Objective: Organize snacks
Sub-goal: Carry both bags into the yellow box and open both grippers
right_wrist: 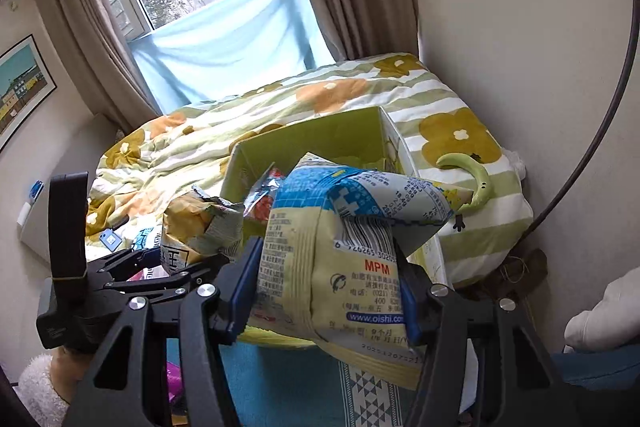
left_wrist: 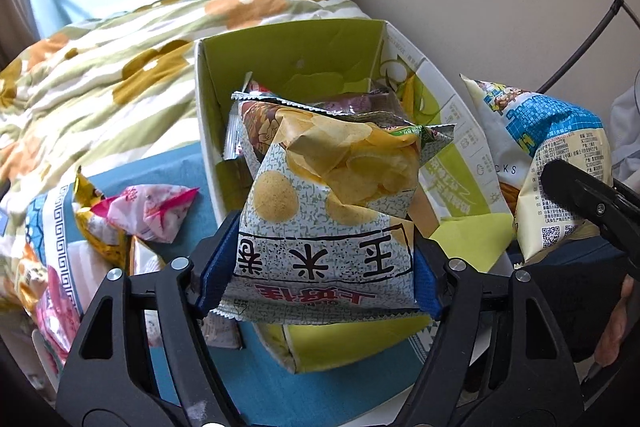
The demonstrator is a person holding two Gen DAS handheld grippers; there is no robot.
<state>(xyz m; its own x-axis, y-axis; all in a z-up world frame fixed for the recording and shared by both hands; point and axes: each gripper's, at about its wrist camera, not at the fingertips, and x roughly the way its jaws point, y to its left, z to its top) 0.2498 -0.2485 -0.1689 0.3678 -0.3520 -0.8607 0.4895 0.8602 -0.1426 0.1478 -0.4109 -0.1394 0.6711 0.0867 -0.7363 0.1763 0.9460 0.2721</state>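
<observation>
over the box [left_wrist: 288,47], the left gripper [left_wrist: 320,267] clamped a chip bag [left_wrist: 332,195] and the right gripper [right_wrist: 324,287] a blue bag [right_wrist: 340,247]; each should be lowered inside before its fingers parted.

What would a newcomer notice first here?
Two snack bags held up at once: the left gripper clamps a potato-chip bag, and the right gripper clamps a blue-and-yellow bag. Just beyond both stands an open green box with packets already inside, on a bed with a flowered quilt.
</observation>
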